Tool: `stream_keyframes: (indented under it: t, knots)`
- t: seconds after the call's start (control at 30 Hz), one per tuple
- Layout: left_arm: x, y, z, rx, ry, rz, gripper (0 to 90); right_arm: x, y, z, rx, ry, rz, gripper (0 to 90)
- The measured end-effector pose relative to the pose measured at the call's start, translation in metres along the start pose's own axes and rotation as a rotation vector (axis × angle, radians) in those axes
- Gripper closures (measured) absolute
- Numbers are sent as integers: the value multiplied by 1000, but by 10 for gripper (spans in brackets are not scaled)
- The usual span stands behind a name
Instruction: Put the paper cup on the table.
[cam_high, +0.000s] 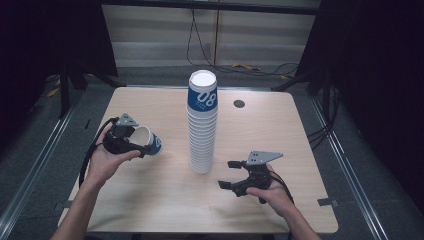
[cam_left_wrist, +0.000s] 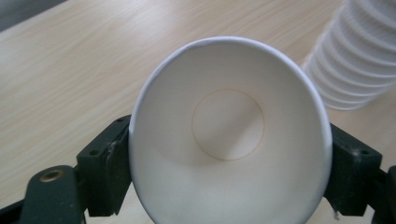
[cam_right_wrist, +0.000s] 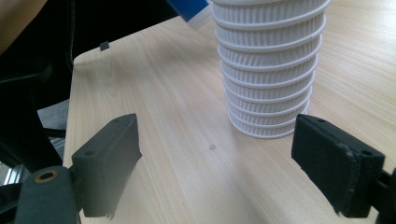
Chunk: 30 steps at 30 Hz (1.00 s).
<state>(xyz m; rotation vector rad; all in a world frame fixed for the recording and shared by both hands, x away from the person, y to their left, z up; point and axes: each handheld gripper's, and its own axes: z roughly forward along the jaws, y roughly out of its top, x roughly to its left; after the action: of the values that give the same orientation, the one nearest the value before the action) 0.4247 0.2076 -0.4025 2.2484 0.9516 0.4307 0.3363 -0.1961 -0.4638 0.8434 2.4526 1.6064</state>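
A tall stack of white ribbed paper cups (cam_high: 202, 131), topped by a blue cup marked 08, stands upright at the middle of the wooden table (cam_high: 150, 200). Left of it, my left gripper (cam_high: 139, 140) is shut on a single blue-and-white paper cup (cam_high: 150, 141) lying sideways above the table, its mouth toward the hand. In the left gripper view that cup (cam_left_wrist: 229, 126) is empty, pinched near its rim by both pads of the left gripper (cam_left_wrist: 229, 156). My right gripper (cam_high: 227, 175) is open just right of the stack's base. The stack (cam_right_wrist: 271, 70) rises beyond the open right gripper (cam_right_wrist: 224, 154).
A round cable hole (cam_high: 239, 103) sits in the table behind the stack on the right. Cables (cam_high: 250, 67) lie on the floor past the far edge. Metal rails (cam_high: 340, 150) run along both sides of the table.
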Motion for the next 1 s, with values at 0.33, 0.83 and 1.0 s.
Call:
stream_keyframes:
  t: [0.33,0.83,1.0]
  knots:
    - [8,6,23,228,29,10,171,10,2,1,13,3,-17,152]
    - [15,14,54,302,40,-4,140,1,0,0,8,-1,29,145]
    - [14,13,59,323,52,3,137,0,-1,1,21,6,35,143]
